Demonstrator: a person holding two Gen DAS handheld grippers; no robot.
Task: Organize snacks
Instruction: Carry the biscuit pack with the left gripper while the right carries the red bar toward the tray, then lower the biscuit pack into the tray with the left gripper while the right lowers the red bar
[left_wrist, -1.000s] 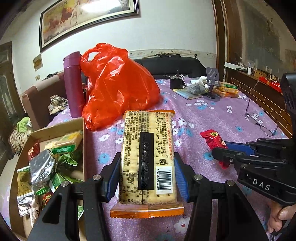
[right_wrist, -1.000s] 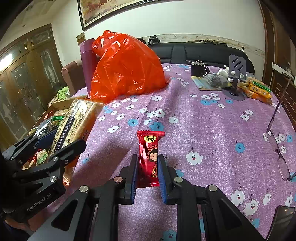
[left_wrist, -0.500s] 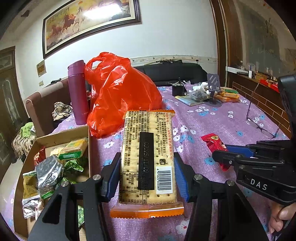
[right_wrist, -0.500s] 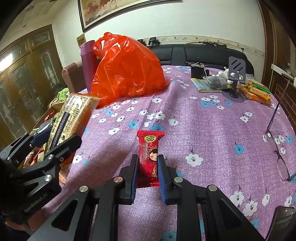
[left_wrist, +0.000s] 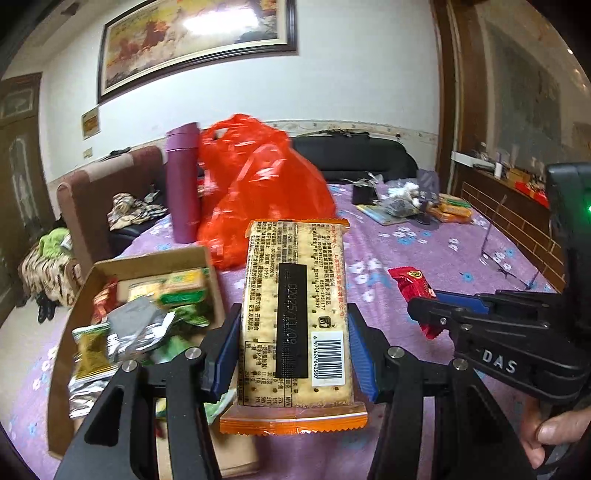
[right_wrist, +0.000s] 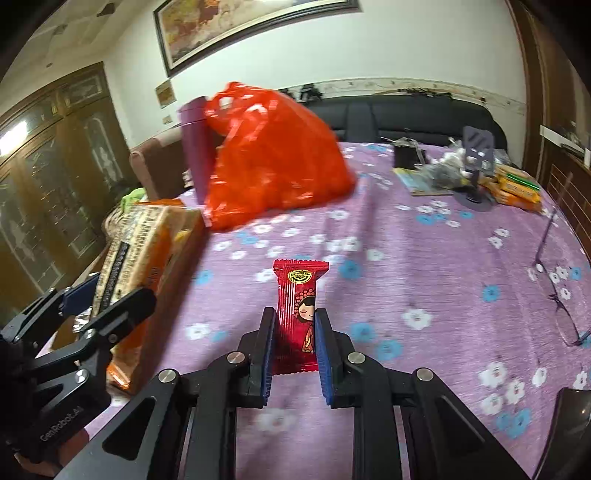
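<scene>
Left gripper (left_wrist: 293, 354): pinched the cracker pack (left_wrist: 295, 310) across its width, blue pads pressed against both long edges, so the flat pack rode steady with its barcode side up.
Cracker pack: hung clear of the table, its near orange end sticking out behind the jaws; judged to be on its way to the box, which lay just to its left.
Right gripper (right_wrist: 294, 345): pressed nearly together on the red candy packet (right_wrist: 298, 314), gripping its lower half.
Red candy packet: stood upright between the pads, top end free above them, apparently lifted off the purple flowered tablecloth (right_wrist: 424, 266); the narrow grip suited so thin a wrapper.
Hand (left_wrist: 557, 432): fingers wrapped around the right gripper's handle at the lower right of the left view.
Cardboard box (left_wrist: 147, 258): open at the table's left edge, already holding green, silver and red snack packets (left_wrist: 133, 325), so it read as the collecting place for both held items.
Glasses (right_wrist: 561, 295): lay folded open on the cloth far to the right, well apart from the work.
Orange plastic bag (right_wrist: 273, 166): slumped farther back, touching or just in front of a purple flask (left_wrist: 183, 184).
Far clutter: a small stand (right_wrist: 476, 162) and more yellow packets (right_wrist: 517, 184) near the table's far end, not yet sorted.
</scene>
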